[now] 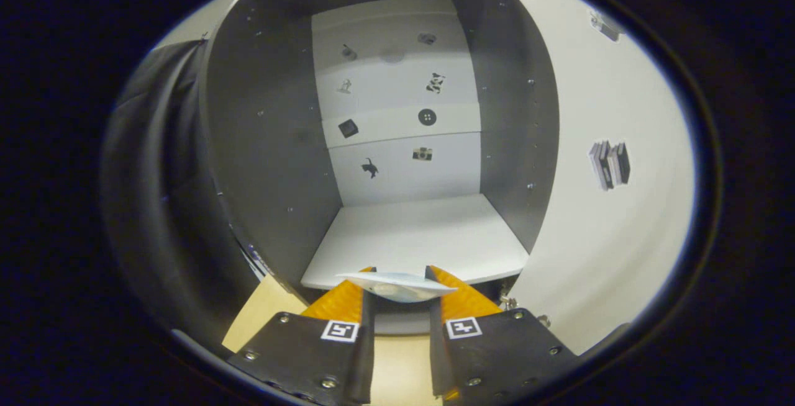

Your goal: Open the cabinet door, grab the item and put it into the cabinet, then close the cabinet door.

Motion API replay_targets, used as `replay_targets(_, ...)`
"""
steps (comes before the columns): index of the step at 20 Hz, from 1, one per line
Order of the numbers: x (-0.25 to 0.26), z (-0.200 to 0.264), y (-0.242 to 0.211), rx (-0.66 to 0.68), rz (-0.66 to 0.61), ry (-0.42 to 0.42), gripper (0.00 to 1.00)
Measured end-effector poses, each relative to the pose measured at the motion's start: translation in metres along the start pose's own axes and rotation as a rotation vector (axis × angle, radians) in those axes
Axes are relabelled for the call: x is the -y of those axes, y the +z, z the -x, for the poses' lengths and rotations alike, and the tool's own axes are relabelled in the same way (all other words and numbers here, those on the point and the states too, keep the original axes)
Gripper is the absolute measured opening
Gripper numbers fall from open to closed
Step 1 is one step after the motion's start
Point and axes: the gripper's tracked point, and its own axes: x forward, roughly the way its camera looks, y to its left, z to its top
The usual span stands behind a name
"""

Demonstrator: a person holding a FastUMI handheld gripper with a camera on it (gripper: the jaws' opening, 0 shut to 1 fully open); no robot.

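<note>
My gripper (398,282) is shut on a thin, flat white packet (397,285) that lies crosswise between both fingertips. Just beyond the fingertips is the front edge of the cabinet's white bottom shelf (416,238). The cabinet (273,145) stands open, with grey side walls and a white back panel (397,102) that carries several small dark stickers. Its white door (608,220) is swung open to the right of the fingers, with a sticker of books on its inner face and hinges at its top and bottom.
A tan wooden tabletop (261,313) lies under and to the left of the fingers, in front of the cabinet. Dark cloth (155,207) hangs left of the cabinet's outer wall. A hinge (506,300) sits at the door's lower corner near the right finger.
</note>
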Motion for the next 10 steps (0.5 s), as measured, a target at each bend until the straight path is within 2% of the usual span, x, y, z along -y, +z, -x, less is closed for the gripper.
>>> replay_targets(6,0.011,-0.032,0.025,-0.025,0.000,-0.009,0.37)
replay_targets(10,0.021,-0.057,0.016,-0.111,-0.014,-0.022,0.37)
